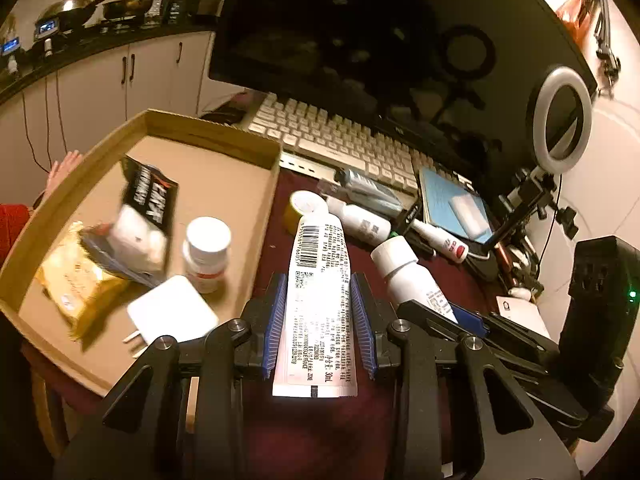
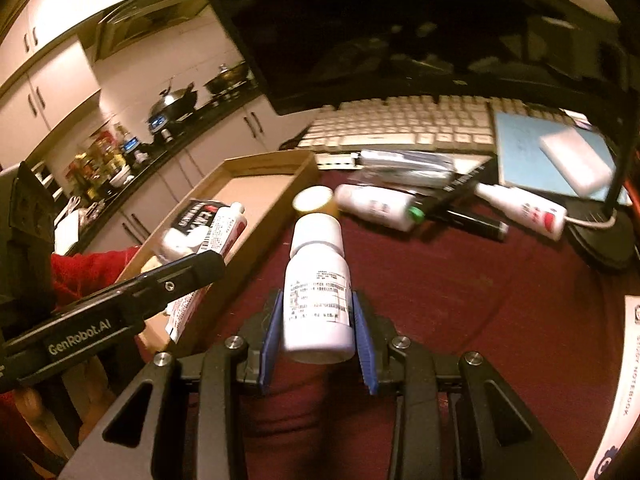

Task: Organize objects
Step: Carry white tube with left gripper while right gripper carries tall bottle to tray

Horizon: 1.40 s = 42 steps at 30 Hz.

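My left gripper (image 1: 320, 284) is shut on a white tube with a barcode (image 1: 318, 280), held above the dark red tabletop beside the cardboard tray (image 1: 216, 132). The tube and left gripper also show in the right wrist view (image 2: 218, 236) at the tray's edge. My right gripper (image 2: 316, 300) is shut on a white pill bottle (image 2: 316, 296), which shows in the left wrist view (image 1: 408, 272). The tray holds a white pill bottle (image 1: 206, 252), a black packet (image 1: 150, 196), a yellow packet (image 1: 76, 280) and a white charger (image 1: 172, 312).
On the red cloth lie a yellow-capped jar (image 1: 302, 208), a white bottle (image 1: 358, 218), a small red-and-white bottle (image 1: 444, 240) and a black marker (image 2: 468, 220). Behind are a white keyboard (image 1: 332, 136), a monitor (image 1: 380, 40), a blue notebook (image 1: 452, 204) and a ring light (image 1: 562, 116).
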Each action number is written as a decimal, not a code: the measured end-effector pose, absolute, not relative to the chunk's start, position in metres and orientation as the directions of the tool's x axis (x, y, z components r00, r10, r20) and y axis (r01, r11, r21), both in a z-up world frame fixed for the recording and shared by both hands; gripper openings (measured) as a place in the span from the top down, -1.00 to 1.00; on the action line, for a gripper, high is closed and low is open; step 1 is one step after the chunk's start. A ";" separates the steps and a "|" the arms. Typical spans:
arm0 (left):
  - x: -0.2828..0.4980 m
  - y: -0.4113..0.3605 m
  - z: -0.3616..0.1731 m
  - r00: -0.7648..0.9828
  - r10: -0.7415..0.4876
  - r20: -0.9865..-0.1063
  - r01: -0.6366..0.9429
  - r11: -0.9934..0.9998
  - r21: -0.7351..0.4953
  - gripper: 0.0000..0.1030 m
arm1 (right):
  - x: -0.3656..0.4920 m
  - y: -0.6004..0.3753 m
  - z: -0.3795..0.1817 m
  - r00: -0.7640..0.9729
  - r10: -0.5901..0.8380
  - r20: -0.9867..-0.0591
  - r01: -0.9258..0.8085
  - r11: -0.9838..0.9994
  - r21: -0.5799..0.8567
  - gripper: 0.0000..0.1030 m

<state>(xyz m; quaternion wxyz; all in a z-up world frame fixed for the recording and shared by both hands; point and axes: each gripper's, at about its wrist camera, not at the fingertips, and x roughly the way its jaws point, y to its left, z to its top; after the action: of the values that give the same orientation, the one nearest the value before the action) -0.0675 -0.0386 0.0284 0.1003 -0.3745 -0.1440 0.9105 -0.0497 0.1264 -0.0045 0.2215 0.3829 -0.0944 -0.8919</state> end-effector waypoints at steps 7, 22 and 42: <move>-0.059 -0.070 0.039 -0.742 0.237 -0.627 -0.006 -0.938 -0.347 0.38 | -0.056 0.101 0.004 -0.592 -0.495 -0.636 0.376 -0.867 0.325 0.34; -0.069 -0.148 0.055 -0.788 0.104 -0.607 0.160 -0.917 -0.365 0.38 | -0.092 0.060 0.013 -0.555 -0.551 -0.624 0.438 -0.831 0.344 0.34; -0.153 -0.199 0.007 -0.655 0.055 -0.753 0.253 -0.924 -0.288 0.38 | -0.162 0.005 -0.012 -0.482 -0.547 -0.684 0.443 -0.826 0.349 0.34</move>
<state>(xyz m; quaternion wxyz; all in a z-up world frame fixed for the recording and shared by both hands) -0.1526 -0.1992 0.0068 -0.0555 -0.4115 -0.1872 0.8902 -0.1622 0.0045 -0.0121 0.2884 0.4194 -0.0622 -0.8586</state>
